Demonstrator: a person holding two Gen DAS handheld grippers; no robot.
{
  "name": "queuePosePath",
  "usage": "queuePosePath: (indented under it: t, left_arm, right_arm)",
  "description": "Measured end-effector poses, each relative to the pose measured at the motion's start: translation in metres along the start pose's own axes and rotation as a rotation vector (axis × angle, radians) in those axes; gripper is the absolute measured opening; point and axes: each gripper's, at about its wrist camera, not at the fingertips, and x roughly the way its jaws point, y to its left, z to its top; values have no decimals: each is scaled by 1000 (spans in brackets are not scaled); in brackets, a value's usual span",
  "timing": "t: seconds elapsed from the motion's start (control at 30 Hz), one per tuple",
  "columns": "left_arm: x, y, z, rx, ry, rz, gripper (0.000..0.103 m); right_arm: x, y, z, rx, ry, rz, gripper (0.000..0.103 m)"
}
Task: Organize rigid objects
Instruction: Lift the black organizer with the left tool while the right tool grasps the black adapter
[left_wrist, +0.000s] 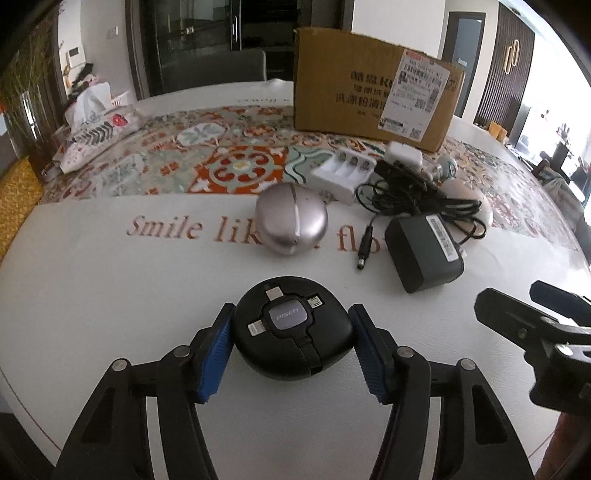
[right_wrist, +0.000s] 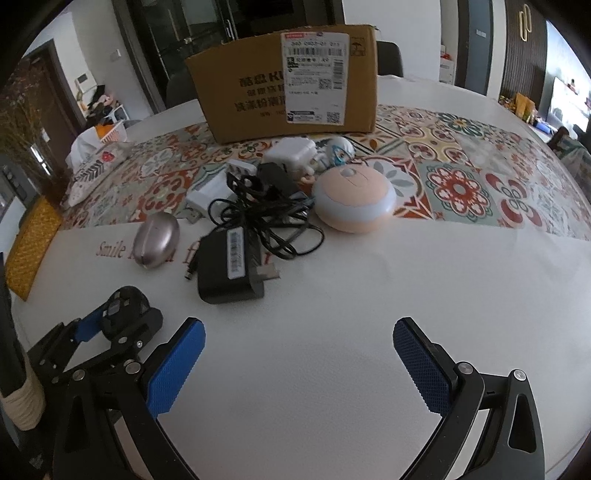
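My left gripper (left_wrist: 291, 350) is shut on a round black PISEN cable reel (left_wrist: 291, 328), its blue pads pressed on both sides; the reel sits low over the white tablecloth. It also shows in the right wrist view (right_wrist: 123, 308), held in the left gripper (right_wrist: 114, 321). My right gripper (right_wrist: 299, 354) is open and empty over bare cloth; its tip shows at the right edge of the left wrist view (left_wrist: 532, 314). Ahead lie a silver egg-shaped case (left_wrist: 291, 223), a black power adapter (left_wrist: 424, 253) with tangled cable, a white battery charger (left_wrist: 343, 171) and a pink round mouse (right_wrist: 354, 201).
A cardboard box (left_wrist: 373, 99) stands at the back of the table, also in the right wrist view (right_wrist: 291, 85). A white plug (right_wrist: 291, 151) and a small figurine (right_wrist: 338, 151) lie before it. A patterned pouch (left_wrist: 96, 136) lies at the left. A yellow woven mat (left_wrist: 18, 199) is at the table's left edge.
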Motion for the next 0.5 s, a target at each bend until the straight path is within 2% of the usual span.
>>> queuePosePath:
  t: [0.27,0.5]
  left_arm:
    - [-15,12,12,44,-75,29,60]
    - [-7,24,14,40,-79,44,60]
  right_arm:
    - [11,18,9,-43,-26,72,101]
    - [32,29,17,-67,-19,104,90]
